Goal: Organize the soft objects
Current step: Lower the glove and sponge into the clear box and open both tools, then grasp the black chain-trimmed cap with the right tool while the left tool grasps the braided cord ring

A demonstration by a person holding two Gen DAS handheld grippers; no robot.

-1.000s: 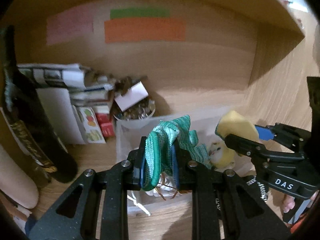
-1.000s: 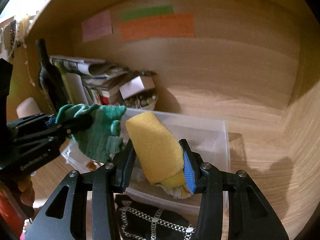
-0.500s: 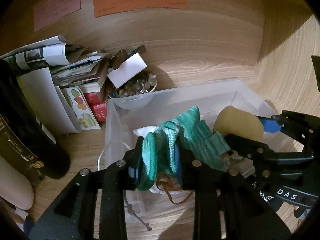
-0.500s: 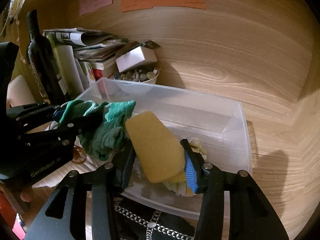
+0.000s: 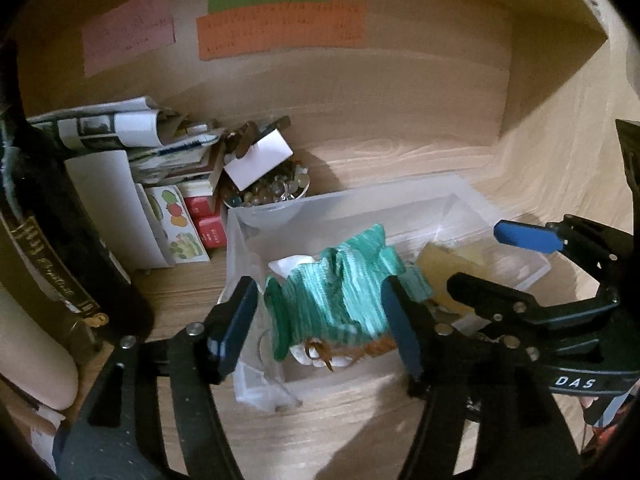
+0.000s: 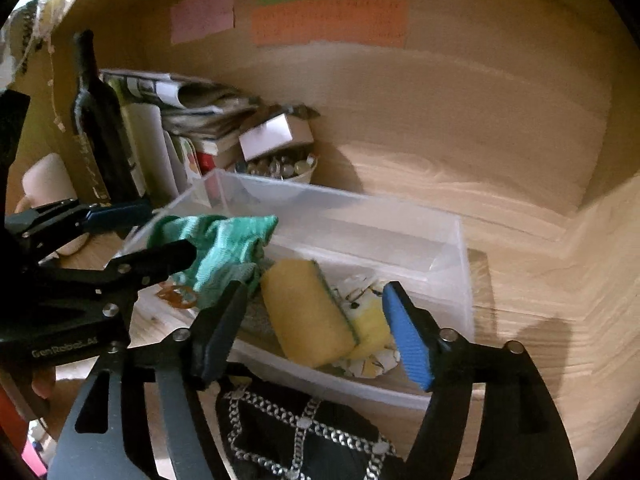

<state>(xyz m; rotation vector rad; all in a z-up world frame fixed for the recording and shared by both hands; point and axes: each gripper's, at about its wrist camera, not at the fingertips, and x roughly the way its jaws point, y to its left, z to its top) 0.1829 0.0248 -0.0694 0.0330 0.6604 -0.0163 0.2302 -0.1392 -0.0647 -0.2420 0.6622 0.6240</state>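
Note:
A clear plastic bin (image 5: 460,204) (image 6: 400,236) sits on the wooden shelf. A green knitted cloth (image 5: 340,288) (image 6: 224,244) lies in its left part, between the spread fingers of my open left gripper (image 5: 320,324), which touches it at most lightly. A yellow sponge with a green scrub side (image 6: 312,312) (image 5: 444,268) lies in the bin between the spread fingers of my open right gripper (image 6: 312,336). A yellow and white soft toy (image 6: 372,328) lies under the sponge.
A dark wine bottle (image 5: 52,248) (image 6: 96,120) stands at the left. Stacked papers and books (image 5: 132,148), a bowl of glass beads (image 5: 268,196) and a white box (image 6: 276,136) sit behind the bin. A black bag with chain (image 6: 304,432) lies in front.
Both grippers have opened. The green cloth and the yellow sponge have dropped from the jaws into the bin. Both grippers pulled back slightly.

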